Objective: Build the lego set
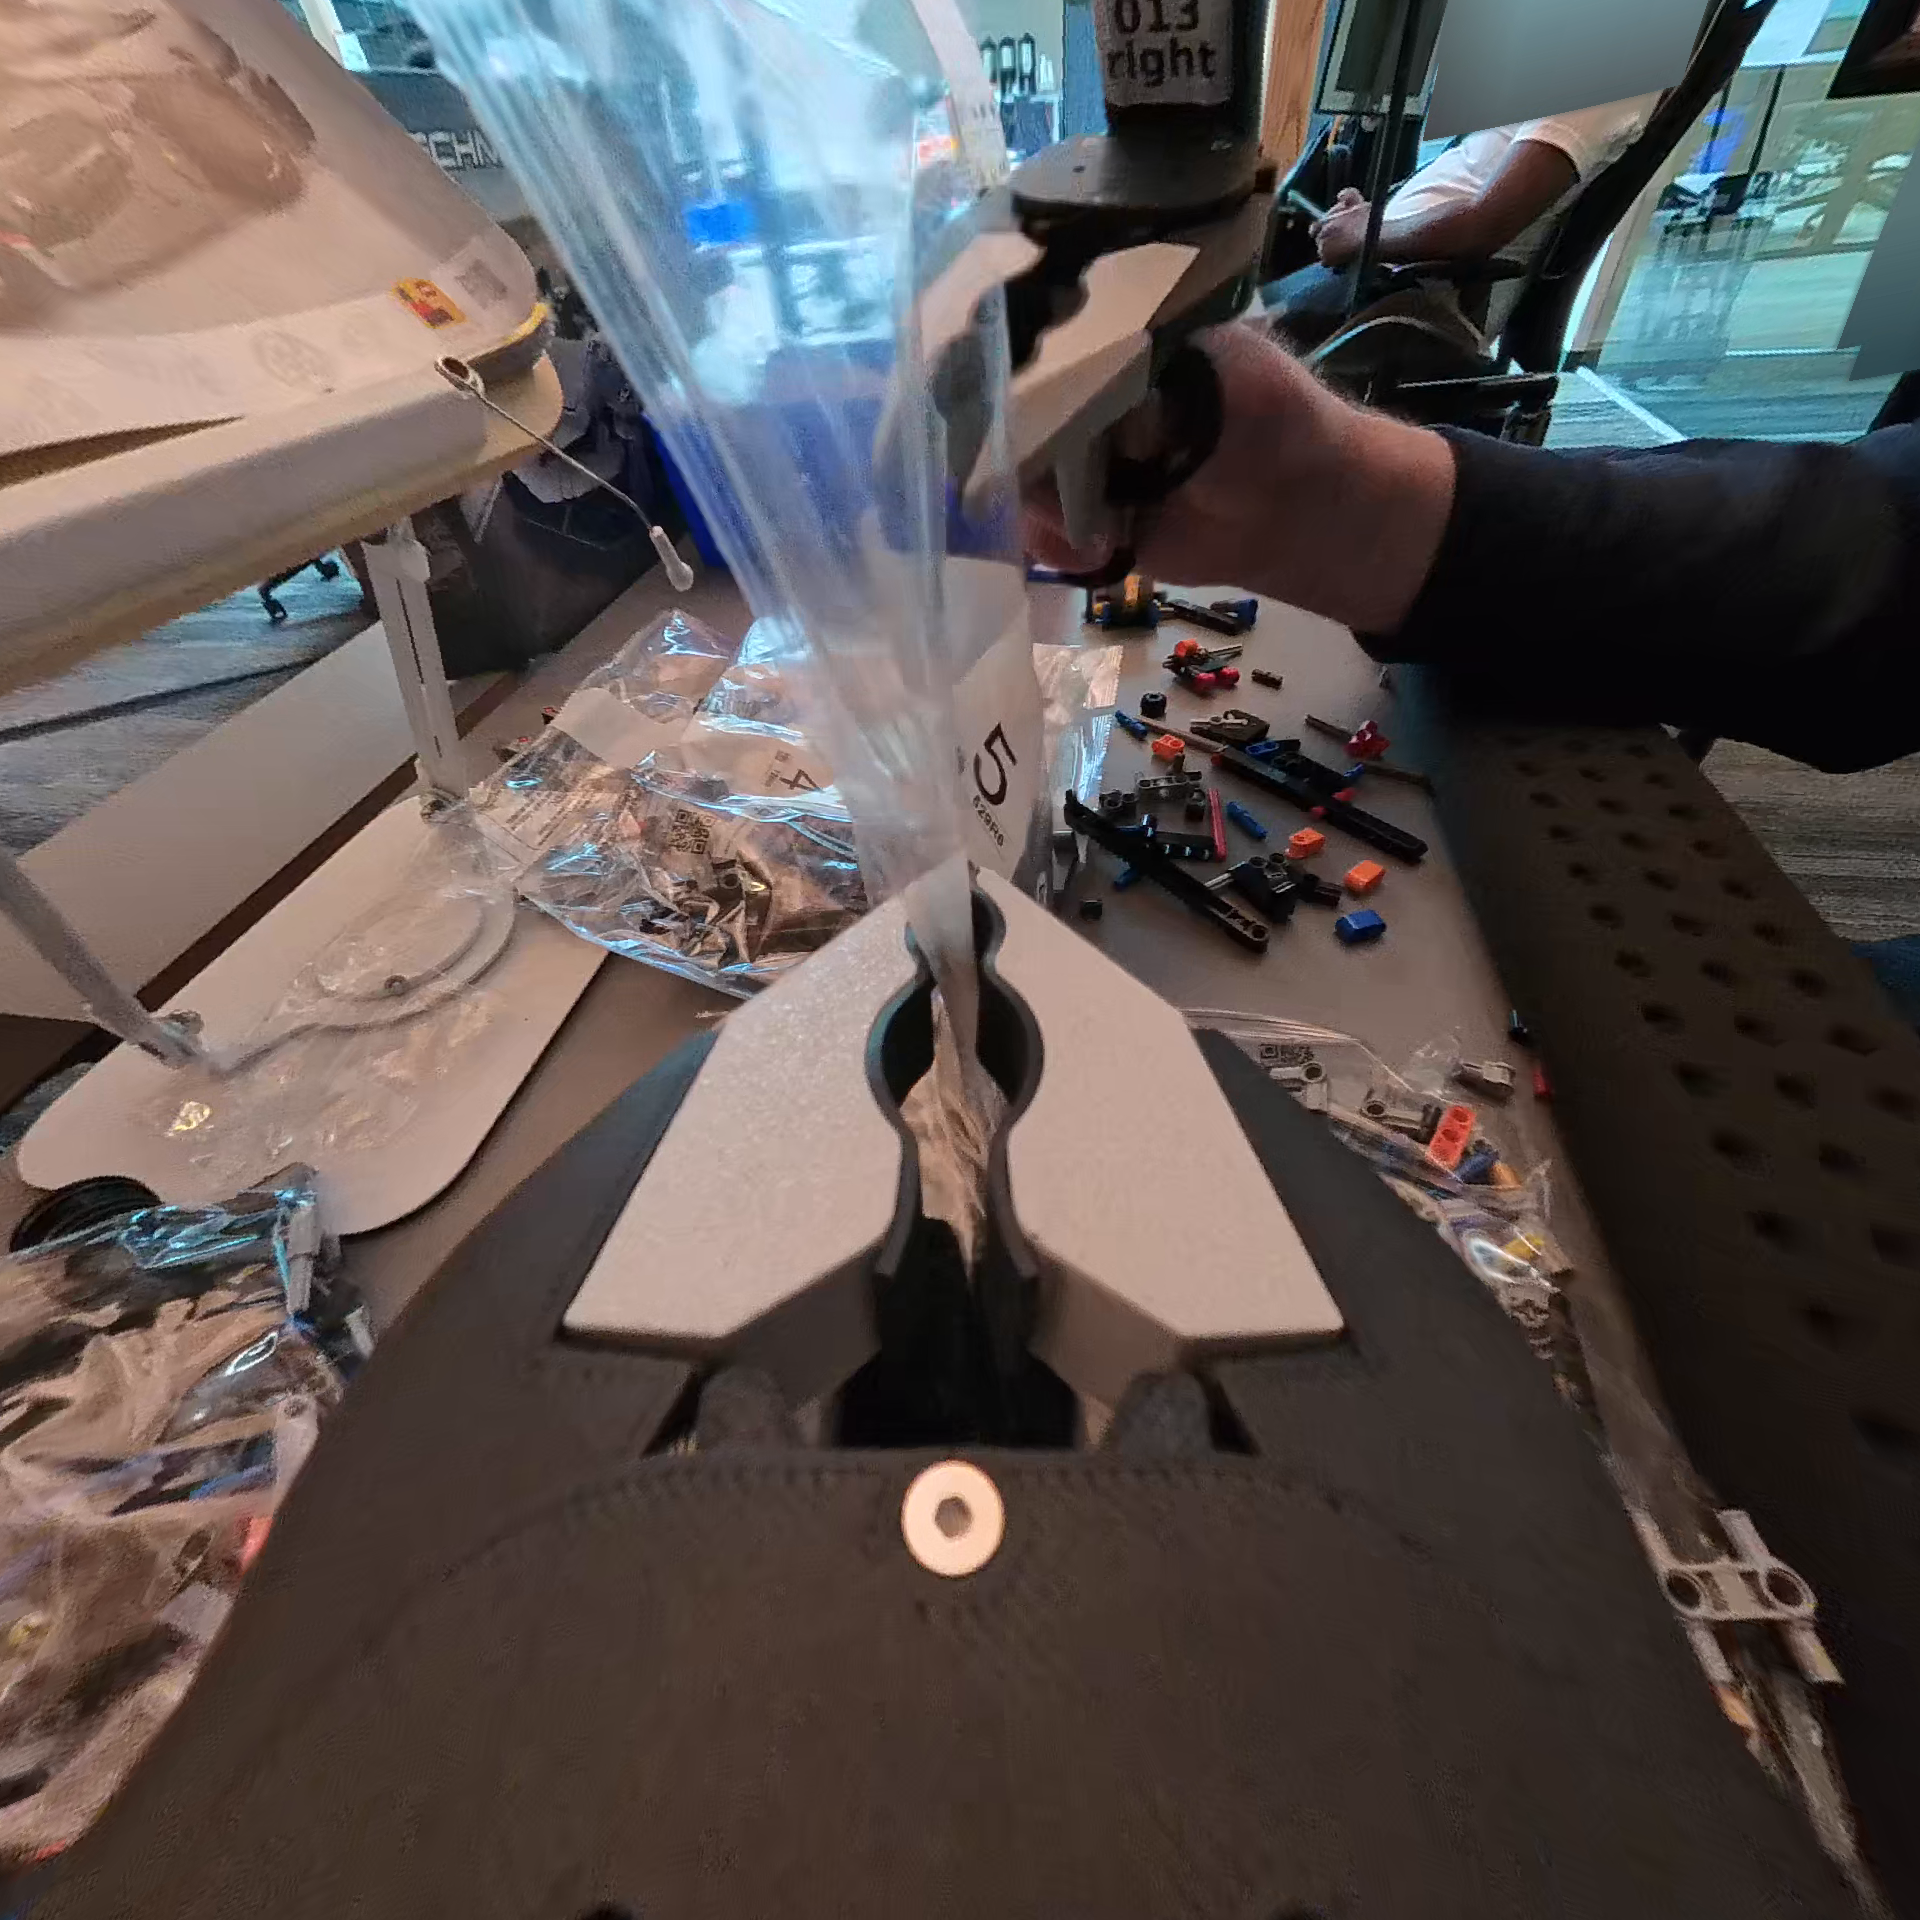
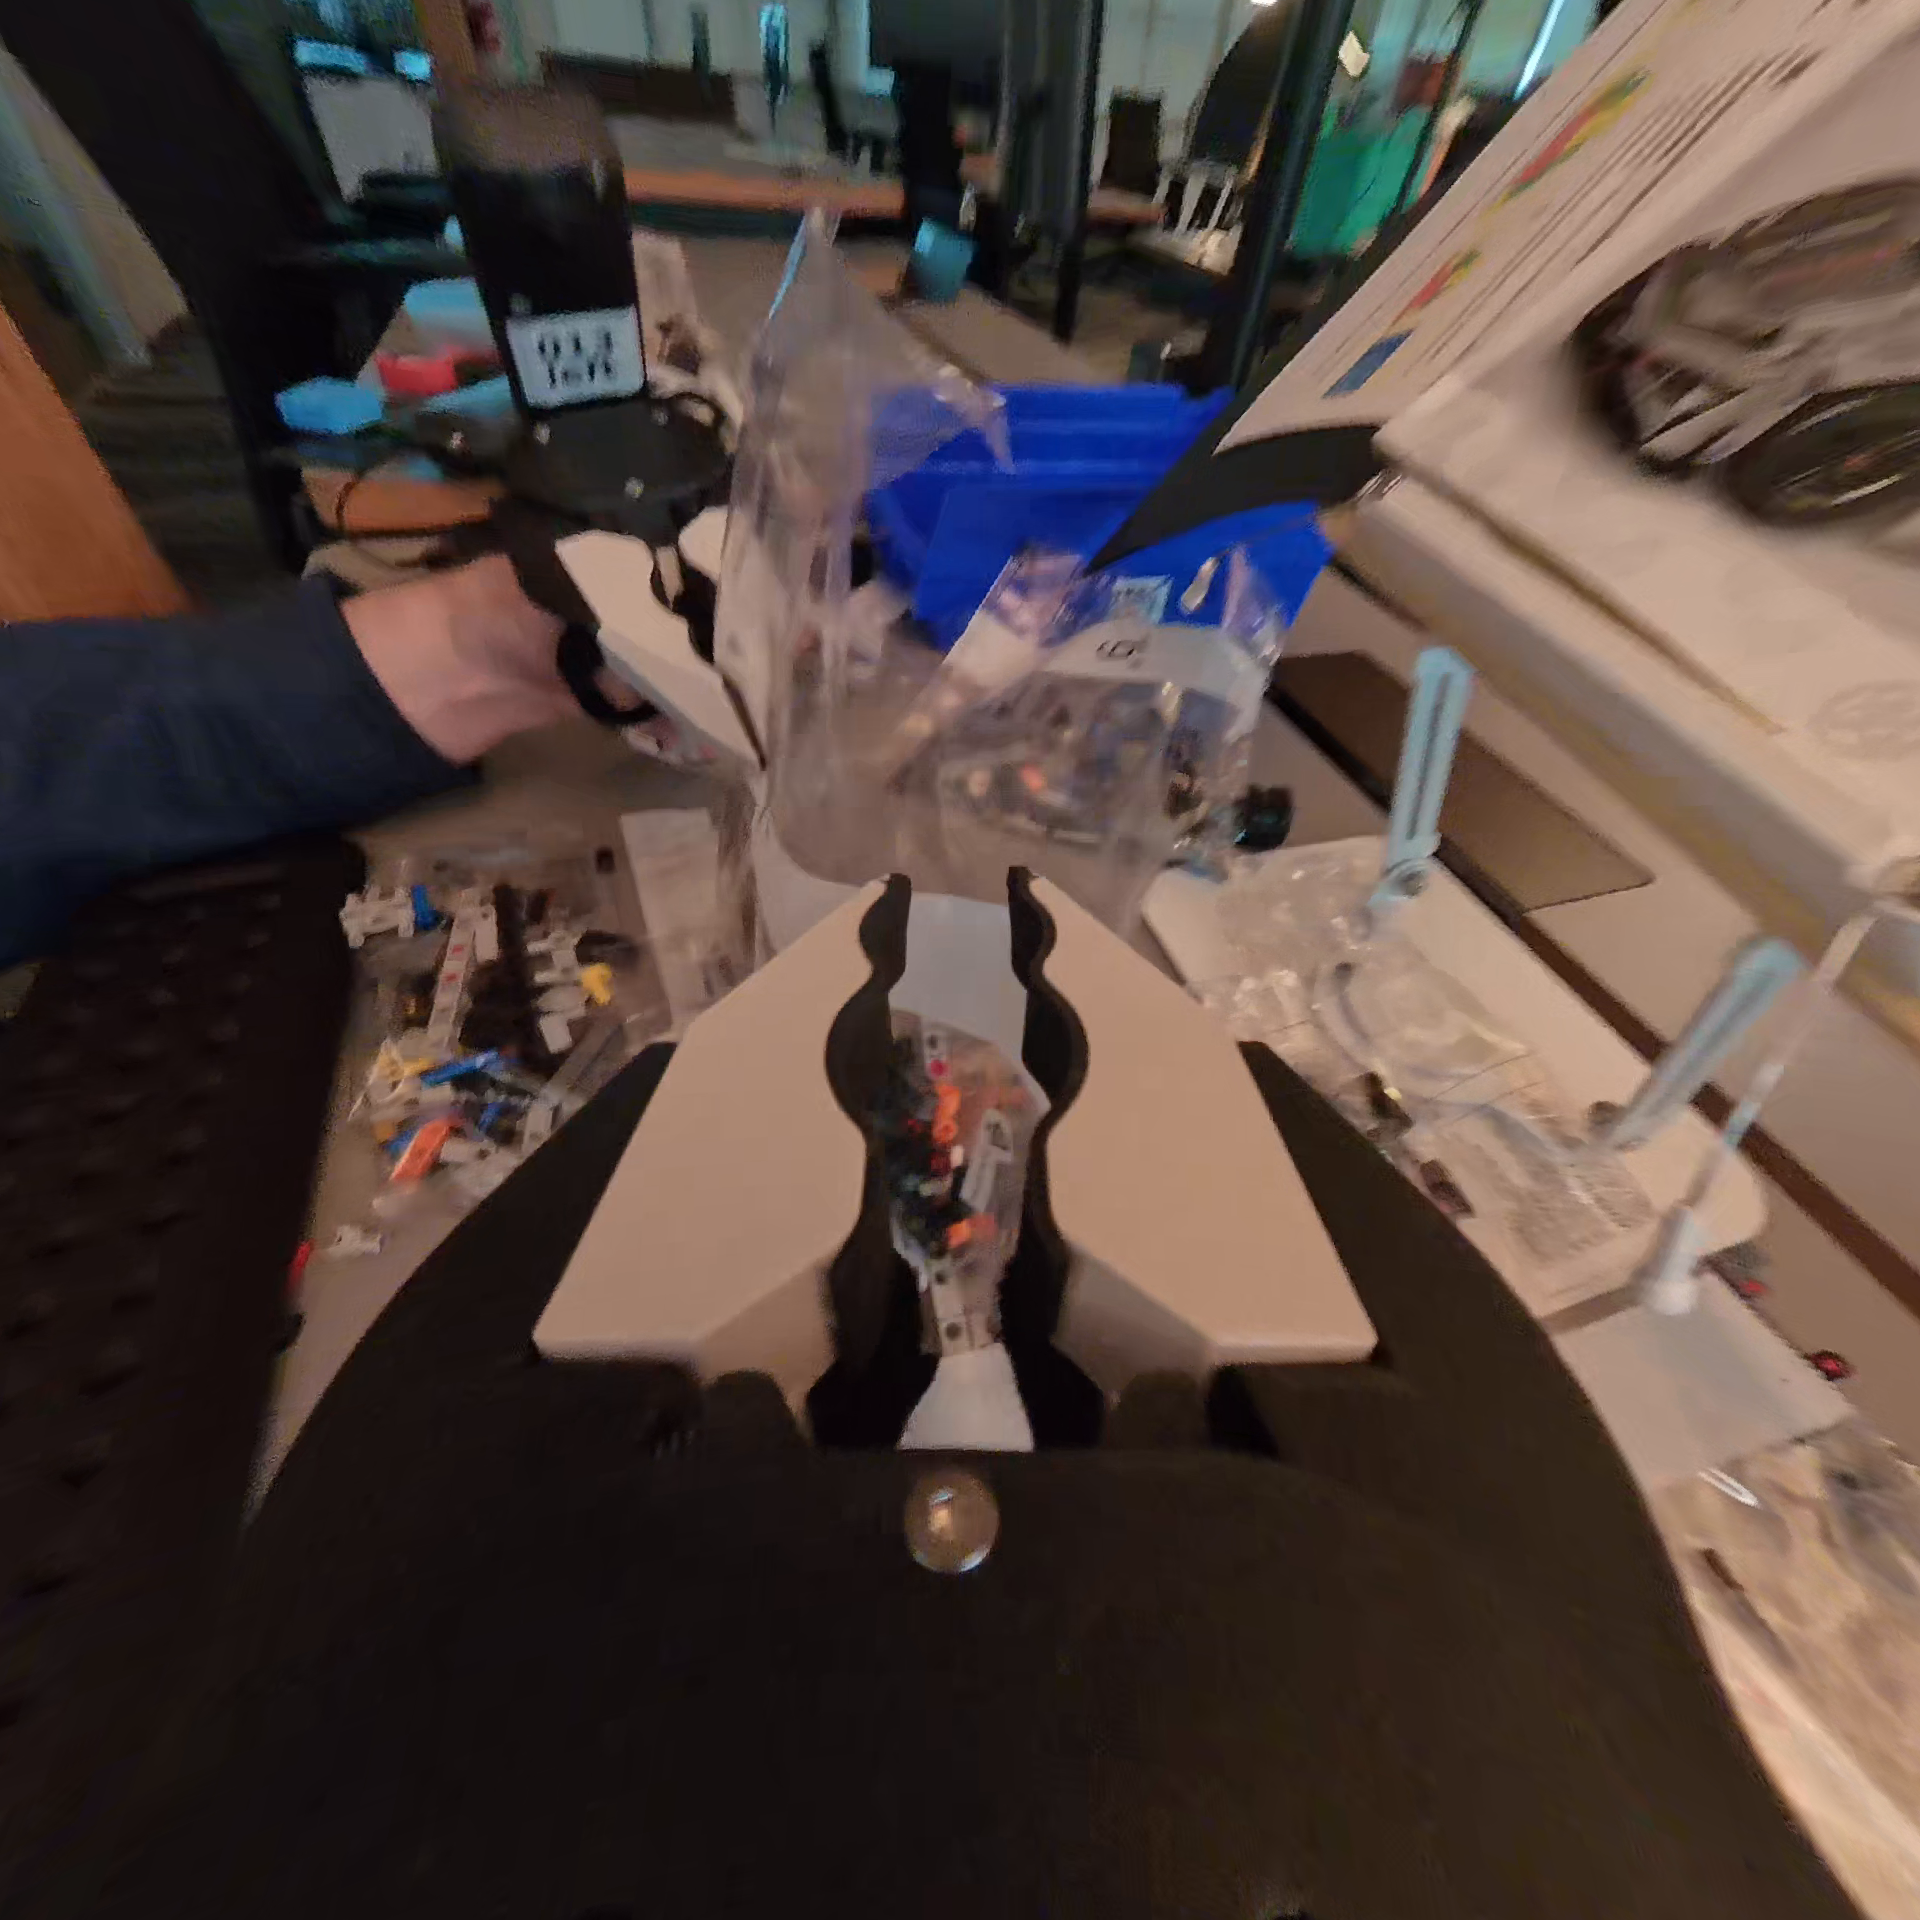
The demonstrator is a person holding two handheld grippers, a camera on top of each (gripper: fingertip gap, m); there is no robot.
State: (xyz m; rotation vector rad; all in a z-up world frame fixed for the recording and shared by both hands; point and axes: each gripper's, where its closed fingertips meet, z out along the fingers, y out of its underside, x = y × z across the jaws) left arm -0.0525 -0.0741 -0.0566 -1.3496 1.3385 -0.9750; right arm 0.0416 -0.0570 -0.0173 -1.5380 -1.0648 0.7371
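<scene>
the left claw is pinched tight on the bottom edge of a clear plastic parts bag, which stretches up and away from its tips. left of it lie sealed part bags; to its right, loose lego pieces are spread on the table. the right claw stands narrowly parted and holds nothing, with the bag just ahead of its tips. to empty the bag well, the holder should keep the left grip firm and pour over the loose pile, not the table edge.
</scene>
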